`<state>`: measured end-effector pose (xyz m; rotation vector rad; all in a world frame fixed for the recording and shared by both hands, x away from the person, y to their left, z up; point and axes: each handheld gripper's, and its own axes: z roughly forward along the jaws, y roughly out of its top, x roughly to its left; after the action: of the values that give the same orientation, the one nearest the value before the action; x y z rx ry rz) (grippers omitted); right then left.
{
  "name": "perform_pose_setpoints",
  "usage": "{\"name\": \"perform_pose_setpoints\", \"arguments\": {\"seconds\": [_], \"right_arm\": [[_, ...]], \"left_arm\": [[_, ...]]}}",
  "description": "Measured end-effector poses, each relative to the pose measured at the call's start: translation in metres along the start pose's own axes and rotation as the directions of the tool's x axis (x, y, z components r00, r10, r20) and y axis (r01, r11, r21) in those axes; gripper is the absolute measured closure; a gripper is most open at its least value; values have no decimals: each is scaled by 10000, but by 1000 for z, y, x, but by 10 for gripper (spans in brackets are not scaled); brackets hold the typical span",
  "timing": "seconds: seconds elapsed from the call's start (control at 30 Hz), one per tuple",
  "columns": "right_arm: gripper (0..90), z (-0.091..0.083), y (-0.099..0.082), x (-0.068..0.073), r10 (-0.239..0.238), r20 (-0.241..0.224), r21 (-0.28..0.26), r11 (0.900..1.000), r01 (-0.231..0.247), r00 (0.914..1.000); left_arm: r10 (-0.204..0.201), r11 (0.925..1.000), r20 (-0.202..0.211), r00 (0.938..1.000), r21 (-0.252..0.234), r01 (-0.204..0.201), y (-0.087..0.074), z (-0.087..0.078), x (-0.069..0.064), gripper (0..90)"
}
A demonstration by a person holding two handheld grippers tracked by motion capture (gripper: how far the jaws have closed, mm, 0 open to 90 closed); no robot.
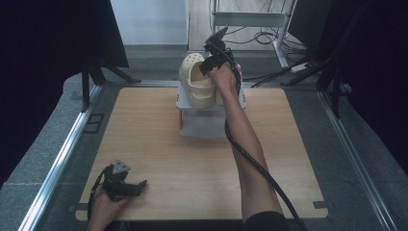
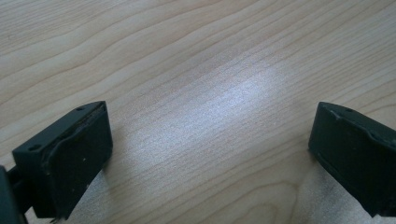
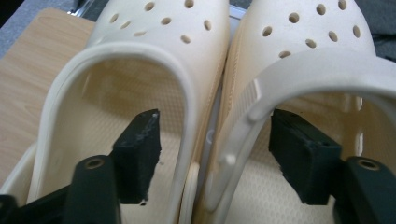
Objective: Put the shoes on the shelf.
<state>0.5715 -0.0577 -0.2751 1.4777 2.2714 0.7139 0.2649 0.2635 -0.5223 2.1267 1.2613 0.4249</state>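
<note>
Two cream perforated clogs stand side by side, the left clog (image 3: 154, 28) and the right clog (image 3: 303, 28), on a white stand (image 1: 202, 127) at the far middle of the wooden table (image 1: 192, 168). My right gripper (image 3: 212, 154) reaches down into them from above (image 1: 208, 65). One jaw is inside each clog, and the two inner walls and a heel strap lie between the jaws. The pads stand apart from those walls, so the gripper is open. My left gripper (image 1: 137, 185) rests at the table's near left corner, open over bare wood (image 2: 210, 154).
A small red part (image 1: 181, 120) shows on the stand's left side. Metal rails (image 1: 62, 159) run along both sides of the table. Black curtains hang left and right. Cables (image 1: 269, 38) and a metal frame lie on the floor behind the table.
</note>
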Motion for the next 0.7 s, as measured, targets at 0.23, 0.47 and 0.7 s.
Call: {"name": "perform_pose_setpoints", "arguments": {"seconds": [0.23, 0.47, 0.7], "right_arm": [[214, -15, -9, -4, -791, -526, -189, 9968, 782, 9955], [156, -28, -19, -4, -1405, -811, -501, 9893, 1368, 9868], [129, -47, -34, 1, -2198, -1247, -828, 9741, 2106, 9676]], "left_arm": [[-13, 10000, -51, 10000, -49, 12, 0, 0, 0, 0], [-15, 10000, -52, 10000, -50, 15, 0, 0, 0, 0], [-16, 10000, -61, 10000, -58, 16, 0, 1, 0, 0]]}}
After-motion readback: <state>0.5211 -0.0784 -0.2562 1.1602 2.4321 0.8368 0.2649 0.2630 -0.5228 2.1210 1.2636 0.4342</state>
